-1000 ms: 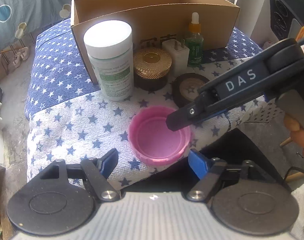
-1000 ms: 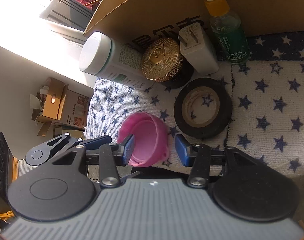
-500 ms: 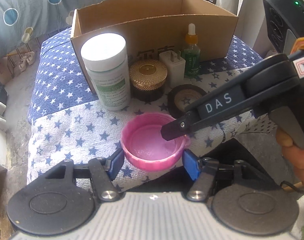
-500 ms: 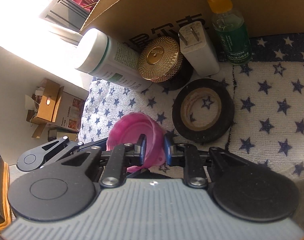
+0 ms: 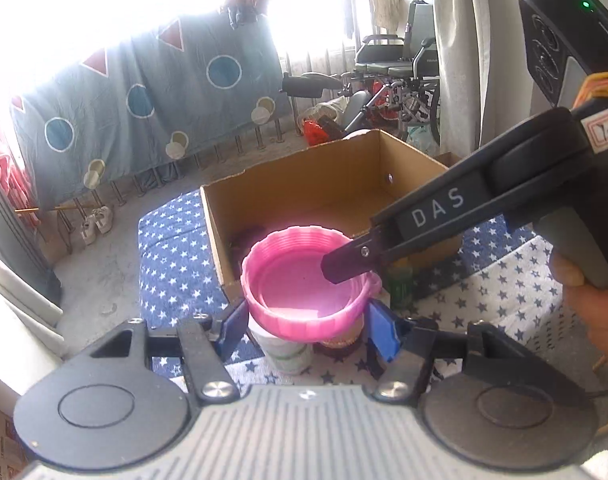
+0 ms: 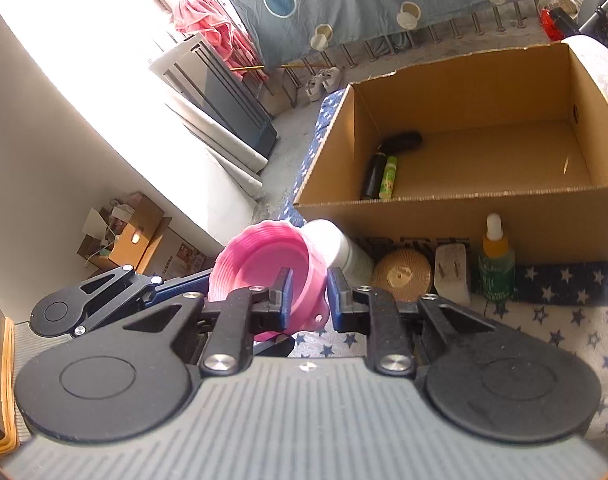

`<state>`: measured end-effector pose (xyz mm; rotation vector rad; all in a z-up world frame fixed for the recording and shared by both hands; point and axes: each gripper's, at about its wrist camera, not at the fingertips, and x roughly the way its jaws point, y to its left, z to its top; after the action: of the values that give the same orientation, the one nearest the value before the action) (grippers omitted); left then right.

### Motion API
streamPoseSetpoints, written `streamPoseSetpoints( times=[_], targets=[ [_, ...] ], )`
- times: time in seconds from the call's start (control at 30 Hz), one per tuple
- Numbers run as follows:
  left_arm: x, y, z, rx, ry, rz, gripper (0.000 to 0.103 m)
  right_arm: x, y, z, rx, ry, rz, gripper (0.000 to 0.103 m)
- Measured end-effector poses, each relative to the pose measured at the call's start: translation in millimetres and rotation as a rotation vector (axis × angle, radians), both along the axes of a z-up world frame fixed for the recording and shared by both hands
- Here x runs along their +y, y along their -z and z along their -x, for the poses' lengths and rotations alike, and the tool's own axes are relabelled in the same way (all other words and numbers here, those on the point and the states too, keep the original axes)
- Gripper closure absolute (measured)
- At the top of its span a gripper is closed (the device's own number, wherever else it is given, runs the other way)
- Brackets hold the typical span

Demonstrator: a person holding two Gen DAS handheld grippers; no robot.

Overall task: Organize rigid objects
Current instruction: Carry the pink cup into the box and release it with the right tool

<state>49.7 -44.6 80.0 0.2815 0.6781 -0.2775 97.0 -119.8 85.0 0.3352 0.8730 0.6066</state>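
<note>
Between the blue pads at the lower centre of the left wrist view sits a pink ribbed lid (image 5: 304, 288), open side up, raised off the star-print cloth (image 5: 172, 264). The left gripper (image 5: 305, 326) has its fingers on either side of the lid's outer wall, touching or nearly so; whether they press cannot be told. From the right edge of that frame the right gripper (image 5: 345, 264) reaches in, one black finger tip inside the lid at its right rim. At centre in the right wrist view, that gripper's fingers (image 6: 284, 296) pinch the lid's rim wall, one pad inside and one outside, next to a small tab. Just behind the lid a white bottle (image 6: 335, 244) stands, then a gold-topped jar (image 6: 401, 276), a white plug adapter (image 6: 452, 276) and a green dropper bottle (image 6: 496, 264), lined along the front wall of an open cardboard box (image 6: 503, 224) filling the upper right.
</note>
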Motion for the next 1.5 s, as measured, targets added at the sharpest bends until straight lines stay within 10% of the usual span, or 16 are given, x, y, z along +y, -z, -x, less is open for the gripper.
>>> streamPoseSetpoints(
  times=[0.3, 0.7, 1.13, 1.5],
  targets=[
    [-0.6, -7.1, -111.4, 0.137, -0.008, 0.062, 0.039, -3.1, -21.2, -109.3, 0.078, -0.024, 0.070, 0.086],
    [-10.6, 67.6, -206.9, 0.391, -0.004, 0.040, 0.039, 3.3, 68.6, -224.0, 0.349, -0.068, 0.180, 0.086],
    [-9.3, 82.2, -215.9, 0.438, -0.005, 0.003, 0.038, 24.0, 127.4, -240.7, 0.514, -0.145, 0.233, 0.082],
    [7.7, 39.7, -179.3, 0.363, -0.033, 0.087, 0.038, -0.8, 103.0, -220.5, 0.491, -0.068, 0.062, 0.070]
  ],
)
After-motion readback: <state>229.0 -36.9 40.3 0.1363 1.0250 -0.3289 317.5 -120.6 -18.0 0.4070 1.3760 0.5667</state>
